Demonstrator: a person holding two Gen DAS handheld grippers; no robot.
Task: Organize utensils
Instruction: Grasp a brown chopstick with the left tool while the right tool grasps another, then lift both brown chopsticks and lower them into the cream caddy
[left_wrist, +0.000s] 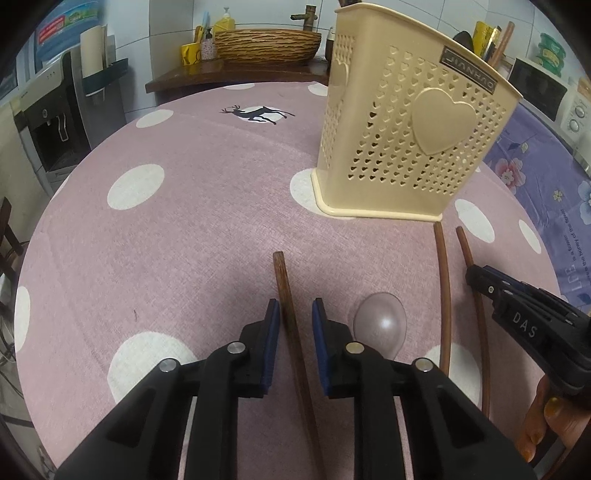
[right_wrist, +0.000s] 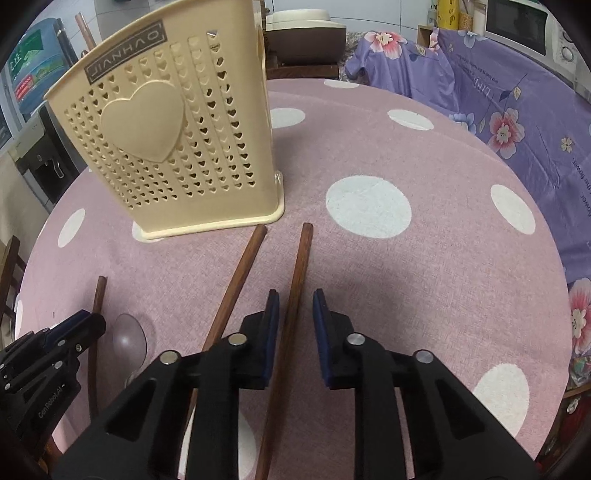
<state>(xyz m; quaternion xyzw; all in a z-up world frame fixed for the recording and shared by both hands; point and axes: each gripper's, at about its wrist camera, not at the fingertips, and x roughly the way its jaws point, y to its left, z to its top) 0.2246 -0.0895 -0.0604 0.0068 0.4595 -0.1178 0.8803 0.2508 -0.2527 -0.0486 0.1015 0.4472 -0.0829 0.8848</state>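
Three brown wooden chopsticks lie on the pink dotted tablecloth (left_wrist: 166, 240) in front of a cream perforated utensil holder (left_wrist: 406, 147) (right_wrist: 177, 147). My left gripper (left_wrist: 294, 306) straddles the leftmost chopstick (left_wrist: 282, 273); the stick sits by the left pad with a gap on its other side, so the gripper is open. My right gripper (right_wrist: 294, 299) straddles the rightmost chopstick (right_wrist: 301, 258) the same way, open. The middle chopstick (right_wrist: 243, 280) (left_wrist: 443, 295) lies free. A clear plastic spoon (left_wrist: 380, 325) (right_wrist: 129, 339) lies between the grippers. Each gripper shows in the other's view: right gripper (left_wrist: 476, 273), left gripper (right_wrist: 92, 321).
The holder stands upright with dark handles (left_wrist: 463, 38) poking from its top. Beyond the table sit a wicker basket (left_wrist: 266, 44), a water dispenser (left_wrist: 48, 122), a microwave (right_wrist: 517, 22) and a purple floral cloth (right_wrist: 517, 122). A hand (left_wrist: 543, 424) grips the right tool.
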